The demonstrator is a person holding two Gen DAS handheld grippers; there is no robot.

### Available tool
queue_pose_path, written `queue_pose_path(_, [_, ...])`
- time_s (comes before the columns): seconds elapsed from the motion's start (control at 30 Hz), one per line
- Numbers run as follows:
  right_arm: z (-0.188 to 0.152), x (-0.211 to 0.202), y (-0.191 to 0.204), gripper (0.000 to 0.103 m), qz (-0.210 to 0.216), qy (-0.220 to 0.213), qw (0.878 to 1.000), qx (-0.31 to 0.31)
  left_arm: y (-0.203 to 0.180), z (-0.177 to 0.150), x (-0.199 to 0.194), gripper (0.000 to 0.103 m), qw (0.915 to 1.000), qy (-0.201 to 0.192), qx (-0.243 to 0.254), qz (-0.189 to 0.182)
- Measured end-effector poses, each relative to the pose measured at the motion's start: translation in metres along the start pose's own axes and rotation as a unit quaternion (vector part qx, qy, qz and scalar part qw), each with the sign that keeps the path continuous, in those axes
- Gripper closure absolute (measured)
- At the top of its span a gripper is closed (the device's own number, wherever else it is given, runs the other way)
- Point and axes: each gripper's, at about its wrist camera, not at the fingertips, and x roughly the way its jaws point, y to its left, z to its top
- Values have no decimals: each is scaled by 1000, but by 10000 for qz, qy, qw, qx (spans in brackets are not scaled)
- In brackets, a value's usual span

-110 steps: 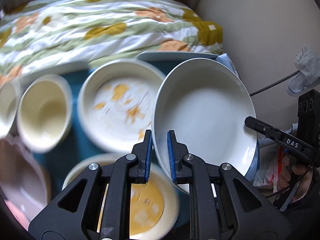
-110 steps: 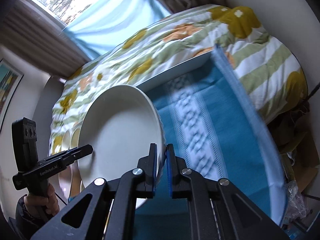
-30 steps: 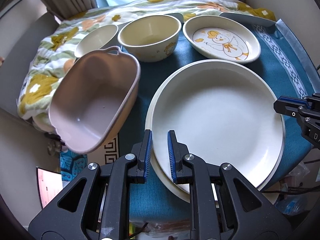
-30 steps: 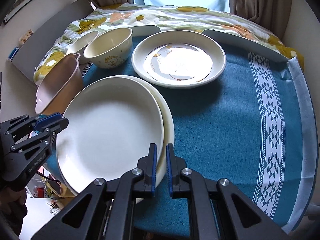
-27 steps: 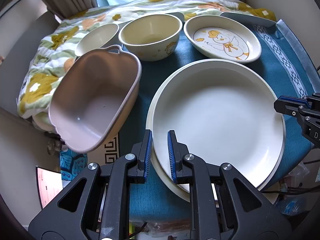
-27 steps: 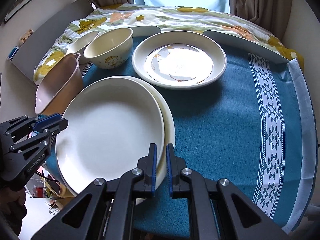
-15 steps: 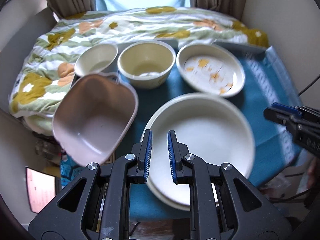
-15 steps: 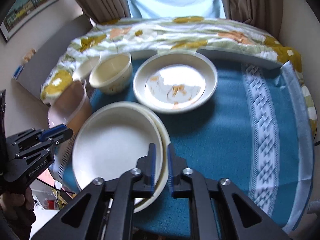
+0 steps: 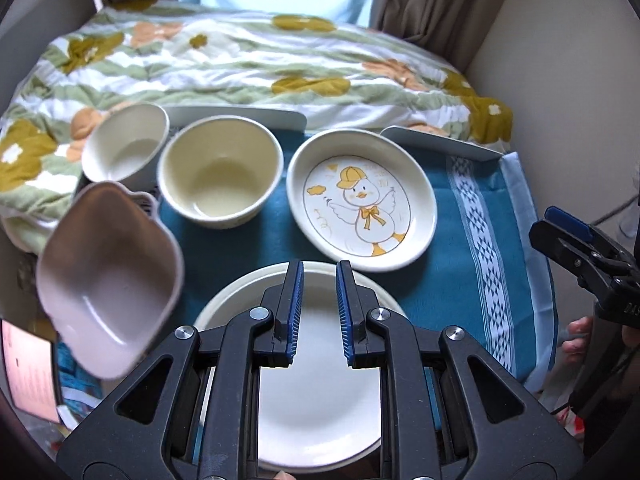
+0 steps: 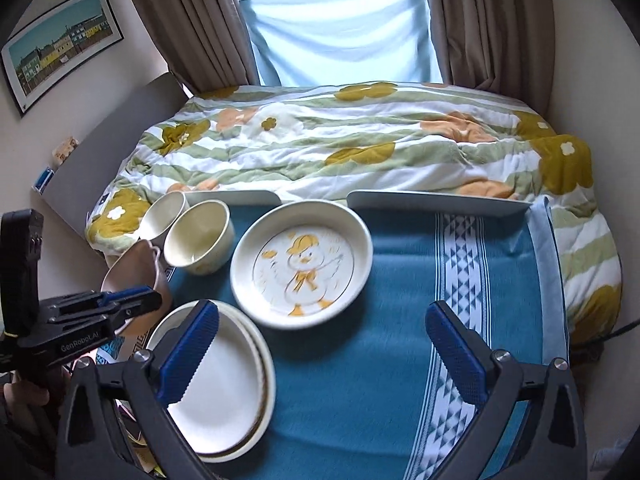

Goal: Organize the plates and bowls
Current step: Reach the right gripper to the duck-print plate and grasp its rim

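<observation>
A plain cream plate (image 9: 316, 392) lies stacked on another plate at the near left of the blue tablecloth, also in the right wrist view (image 10: 220, 388). My left gripper (image 9: 318, 312) hovers above its far rim, jaws slightly apart and empty. My right gripper (image 10: 320, 356) is wide open and empty above the cloth, right of the stack. A duck-print plate (image 9: 362, 204) (image 10: 302, 264) sits behind the stack. A cream bowl (image 9: 220, 172) (image 10: 198, 244), a small white bowl (image 9: 126, 146) (image 10: 164, 210) and a pinkish-grey handled bowl (image 9: 106, 276) (image 10: 132, 270) stand at the left.
The blue tablecloth (image 10: 400, 380) has a white patterned stripe (image 10: 460, 280) on its right part. A flowered quilt on a bed (image 10: 360, 140) lies beyond the table. Curtains and a window are at the back. The table edge drops off at the left and right.
Both grippers let go of the plain plate, now resting on the stack, and pulled back and up. The right jaws opened wide; the left jaws parted slightly.
</observation>
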Motion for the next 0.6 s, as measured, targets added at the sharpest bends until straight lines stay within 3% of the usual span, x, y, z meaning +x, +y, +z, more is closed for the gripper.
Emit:
queue_pose_path(0.13, [13,20,-20,0,228,225,9993,-197,-11,9,23,87,9991,195,-366,76])
queue_pose_path(0.17, [17,29,-26,0,347,322,9985,-259,-13,11,28,79,9987,220,-449,85])
queue_pose_path(0.23, [24,41,-33,0,474,422,9974,-344,-16,15,38,17,9977,276,-622,71])
queue_pose_path(0.27, [27,48,-38,0,560,480,9965,-400,-16,16,40,3,9971,224,-719,75])
queue_pose_path(0.33, [30,59,-44,0,695,602,9946,-477,-16,19,40,0,9952,-1,-968,122])
queue_pose_path(0.47, [36,79,-52,0,880,866,9900,-685,-18,28,49,0,9910,132,-1161,650])
queue_pose_path(0.6, [48,104,-56,0,968,1268,9831,-898,-4,33,63,0,9849,211,-1557,732])
